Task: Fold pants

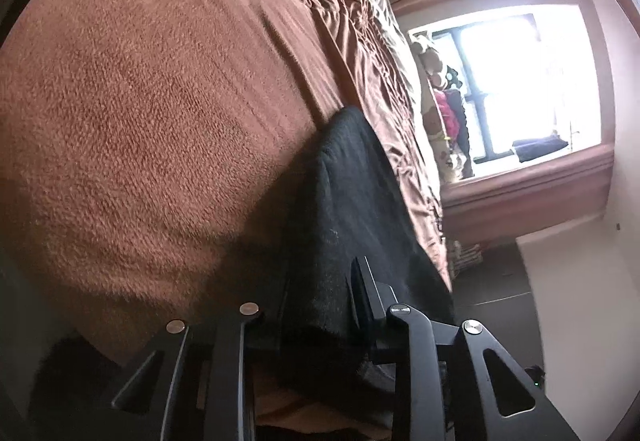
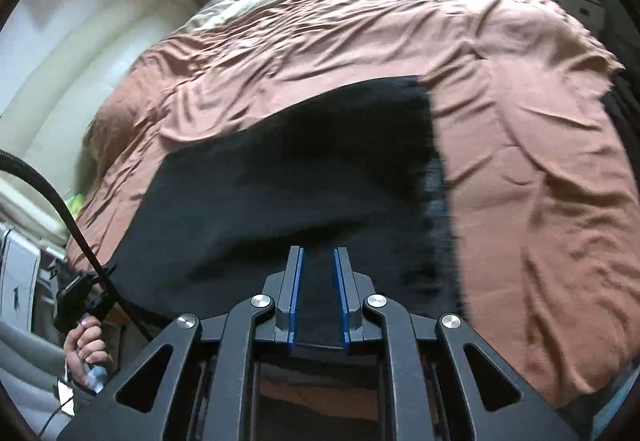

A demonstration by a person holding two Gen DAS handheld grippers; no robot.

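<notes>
The black pants [image 2: 288, 177] lie flat on a brown blanket [image 2: 540, 169] on the bed. My right gripper [image 2: 319, 261] sits at their near edge. Its blue pads [image 2: 298, 281] stand close together with a strip of the black cloth between them. In the left wrist view the black pants [image 1: 352, 209] run up between the jaws of my left gripper [image 1: 320, 281]. They press against the right finger [image 1: 366, 281] and hide the other one. A person's hand [image 2: 86, 345] holds the left gripper at the pants' near left corner.
The fuzzy brown blanket [image 1: 140, 121] covers most of the bed, over a wrinkled sheet [image 1: 372, 89]. A bright window [image 1: 528, 81] with soft toys [image 1: 436, 93] is beyond the bed. A black cable [image 2: 60, 201] hangs at the left, and white furniture [image 2: 20, 273] stands beside the bed.
</notes>
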